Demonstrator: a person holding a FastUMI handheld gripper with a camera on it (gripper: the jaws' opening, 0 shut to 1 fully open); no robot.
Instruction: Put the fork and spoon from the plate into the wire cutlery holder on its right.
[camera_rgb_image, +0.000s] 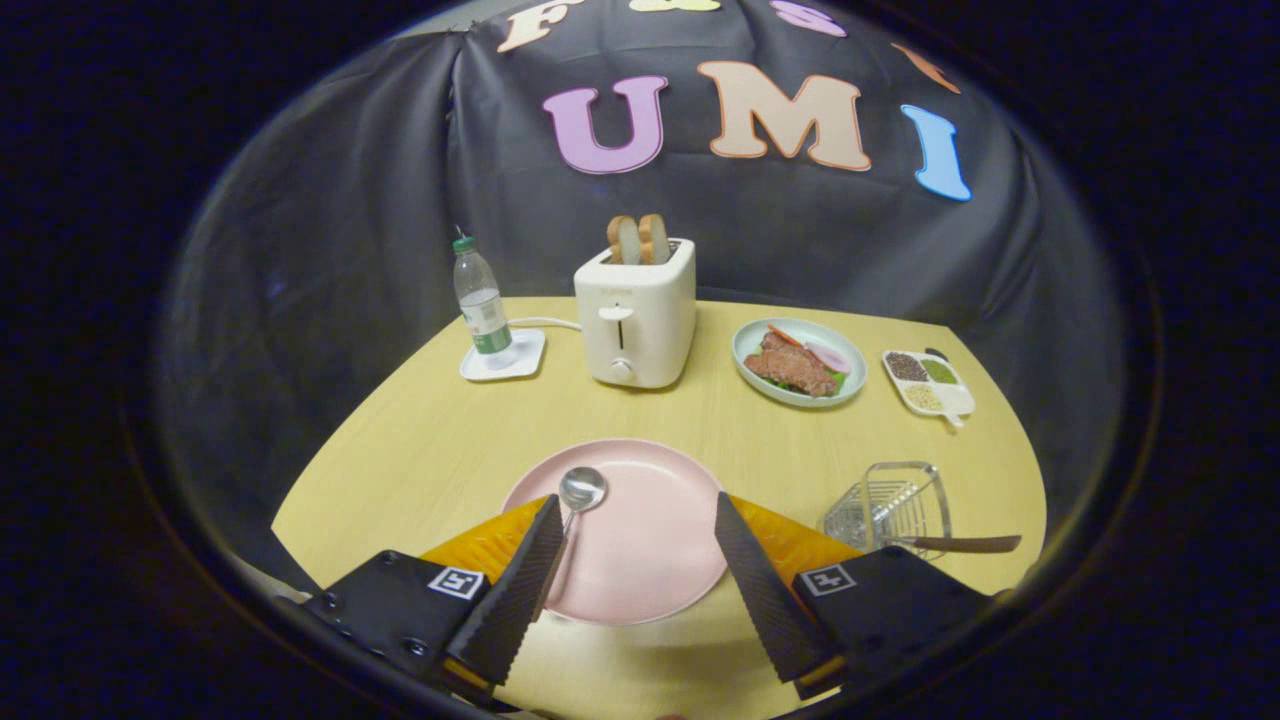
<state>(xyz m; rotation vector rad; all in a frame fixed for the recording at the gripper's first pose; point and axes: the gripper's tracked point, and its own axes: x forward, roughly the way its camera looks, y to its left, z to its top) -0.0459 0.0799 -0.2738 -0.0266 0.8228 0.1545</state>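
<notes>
A pink plate lies on the wooden table just ahead of my fingers. A metal spoon rests on the plate's left part, bowl pointing away, its handle running back beside my left finger. To the plate's right stands the wire cutlery holder, with a dark wooden handle sticking out of it to the right; whether this is the fork I cannot tell. My gripper is open, held above the plate's near half with nothing between its fingers.
Beyond the plate a white toaster holds two bread slices. A water bottle stands on a white coaster to its left. A plate of food and a small divided dish sit at the back right.
</notes>
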